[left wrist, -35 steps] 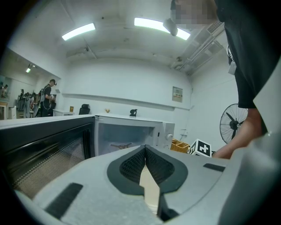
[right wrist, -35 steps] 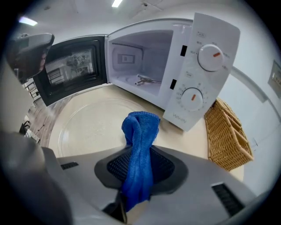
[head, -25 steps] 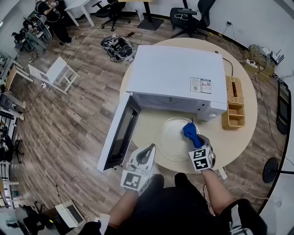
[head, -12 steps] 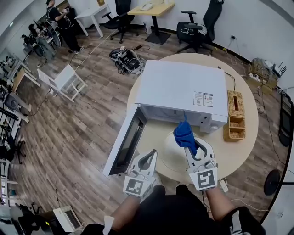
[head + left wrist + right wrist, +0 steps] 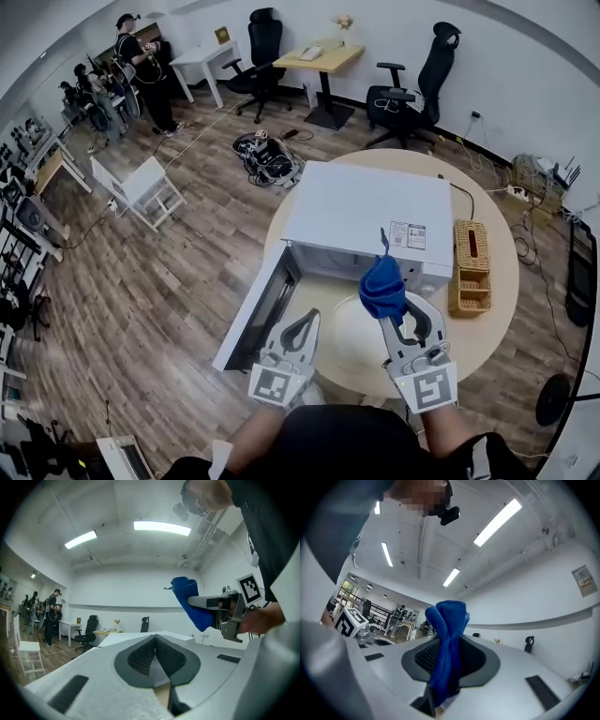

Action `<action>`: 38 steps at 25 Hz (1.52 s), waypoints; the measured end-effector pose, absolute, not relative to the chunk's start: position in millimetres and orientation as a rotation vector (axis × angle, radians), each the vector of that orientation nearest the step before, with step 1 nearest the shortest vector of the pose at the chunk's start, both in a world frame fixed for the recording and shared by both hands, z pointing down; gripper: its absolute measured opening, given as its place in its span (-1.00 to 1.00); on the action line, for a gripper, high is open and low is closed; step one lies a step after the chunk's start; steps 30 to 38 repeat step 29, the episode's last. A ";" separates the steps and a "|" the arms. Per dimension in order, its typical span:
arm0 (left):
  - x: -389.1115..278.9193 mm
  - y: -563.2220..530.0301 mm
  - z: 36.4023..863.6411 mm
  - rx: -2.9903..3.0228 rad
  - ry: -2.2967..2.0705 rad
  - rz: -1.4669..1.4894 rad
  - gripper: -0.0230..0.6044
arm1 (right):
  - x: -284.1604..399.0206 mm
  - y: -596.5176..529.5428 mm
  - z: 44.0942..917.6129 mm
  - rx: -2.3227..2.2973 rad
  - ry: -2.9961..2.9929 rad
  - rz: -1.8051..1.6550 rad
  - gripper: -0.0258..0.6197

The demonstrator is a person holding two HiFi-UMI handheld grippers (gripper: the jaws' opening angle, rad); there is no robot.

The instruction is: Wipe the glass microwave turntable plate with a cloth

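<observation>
The glass turntable plate lies on the round table in front of the open microwave, between my two grippers. My right gripper is lifted above the plate's right part and shut on a bunched blue cloth. In the right gripper view the cloth stands up out of the closed jaws of the right gripper against the ceiling. My left gripper is raised at the plate's left, shut with nothing in it. The left gripper view also shows the cloth in the other gripper.
The microwave door hangs open to the left, over the table's edge. A wicker basket sits at the table's right. Office chairs, desks and a person stand far off on the wooden floor.
My right gripper has lifted the blue cloth off the plate and raised it toward the camera. The left gripper has stayed at the plate's left. The head view has tilted up.
</observation>
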State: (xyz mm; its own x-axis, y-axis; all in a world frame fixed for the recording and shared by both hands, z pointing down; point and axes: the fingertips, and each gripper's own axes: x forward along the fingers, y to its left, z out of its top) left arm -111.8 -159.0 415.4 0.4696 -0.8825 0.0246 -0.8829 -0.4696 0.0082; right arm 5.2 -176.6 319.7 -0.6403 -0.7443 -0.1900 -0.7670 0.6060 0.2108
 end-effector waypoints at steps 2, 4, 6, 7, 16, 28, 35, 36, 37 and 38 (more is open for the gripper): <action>-111.3 -160.4 407.3 2.683 -1.619 0.012 -0.91 | 8.1 -175.5 311.4 -1.297 2.726 0.475 -0.64; -111.4 -162.2 404.0 2.692 -1.635 0.016 -0.91 | 10.7 -175.9 308.3 -1.304 2.726 0.517 -0.66; -111.5 -164.3 404.0 2.694 -1.649 0.041 -0.91 | 13.3 -177.2 309.1 -1.312 2.729 0.531 -0.66; -110.9 -165.2 404.7 2.692 -1.651 0.056 -0.91 | 15.0 -177.9 309.9 -1.316 2.731 0.528 -0.66; -90.3 -163.6 398.0 2.717 -1.606 -0.005 -0.91 | 28.7 -180.2 314.6 -1.348 2.759 0.518 -0.66; -95.4 -160.1 396.2 2.715 -1.649 0.002 -0.91 | 24.9 -178.1 316.9 -1.350 2.753 0.549 -0.66; -96.8 -160.4 395.6 2.714 -1.657 0.002 -0.91 | 24.1 -178.0 318.3 -1.350 2.759 0.541 -0.66; -96.8 -160.4 395.6 2.714 -1.657 0.002 -0.91 | 24.1 -178.0 318.3 -1.350 2.759 0.541 -0.66; -96.8 -160.4 395.6 2.714 -1.657 0.002 -0.91 | 24.1 -178.0 318.3 -1.350 2.759 0.541 -0.66; -96.8 -160.4 395.6 2.714 -1.657 0.002 -0.91 | 24.1 -178.0 318.3 -1.350 2.759 0.541 -0.66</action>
